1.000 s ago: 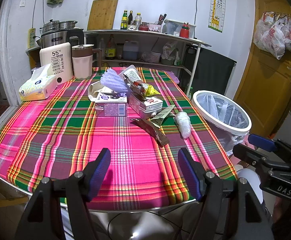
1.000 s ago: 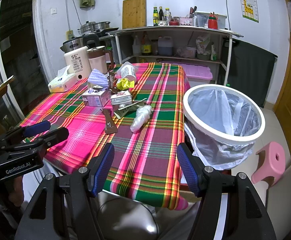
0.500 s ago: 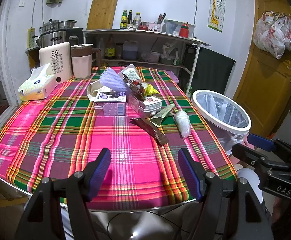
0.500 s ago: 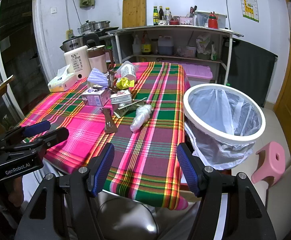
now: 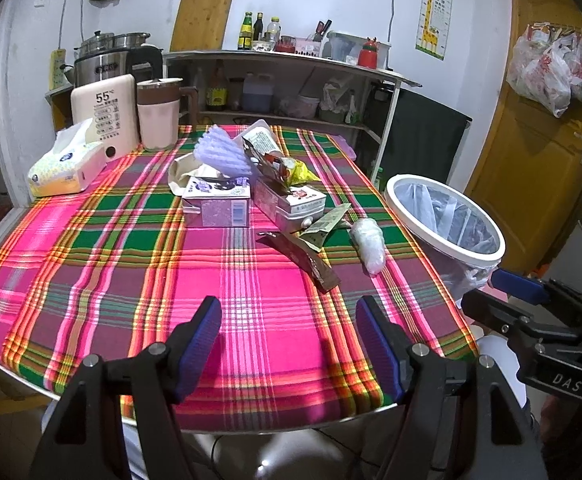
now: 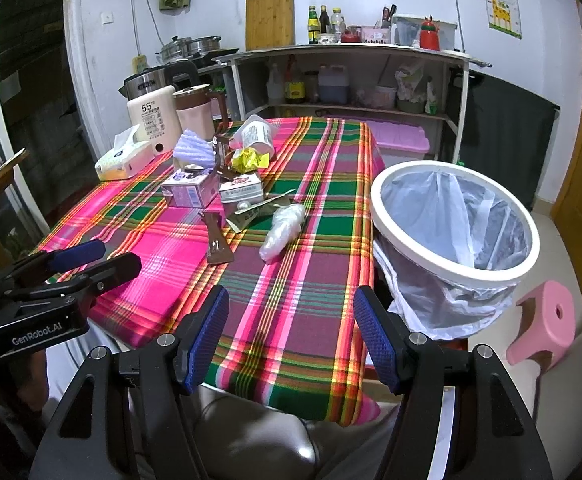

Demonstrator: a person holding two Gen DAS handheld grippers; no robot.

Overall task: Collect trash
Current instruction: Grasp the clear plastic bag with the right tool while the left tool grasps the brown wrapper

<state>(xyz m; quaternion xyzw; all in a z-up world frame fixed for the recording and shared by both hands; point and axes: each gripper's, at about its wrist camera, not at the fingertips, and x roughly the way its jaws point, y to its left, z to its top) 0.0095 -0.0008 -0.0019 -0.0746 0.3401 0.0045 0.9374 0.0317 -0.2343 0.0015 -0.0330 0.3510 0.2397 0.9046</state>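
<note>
Trash lies in a heap mid-table on the plaid cloth (image 5: 111, 248): a purple carton (image 5: 216, 204), a white box (image 5: 297, 204), a brown wrapper (image 5: 303, 258), a green wrapper (image 5: 325, 226), a crumpled clear plastic bag (image 5: 367, 242), a yellow wrapper (image 5: 301, 170), a lilac ridged piece (image 5: 221, 154) and a tipped white cup (image 5: 261, 138). A white bin with a clear liner (image 5: 445, 220) stands off the table's right edge. My left gripper (image 5: 289, 344) is open and empty over the near table edge. My right gripper (image 6: 291, 340) is open and empty, short of the front right corner, beside the bin (image 6: 455, 220).
A tissue pack (image 5: 65, 166), a white kettle marked 55 (image 5: 105, 110) and a pink jug (image 5: 159, 114) stand at the table's far left. A shelf unit with bottles (image 5: 283, 80) is behind. A pink stool (image 6: 543, 326) is on the floor right of the bin.
Both grippers have barely moved; the views have shifted very slightly. Nothing on the table has moved.
</note>
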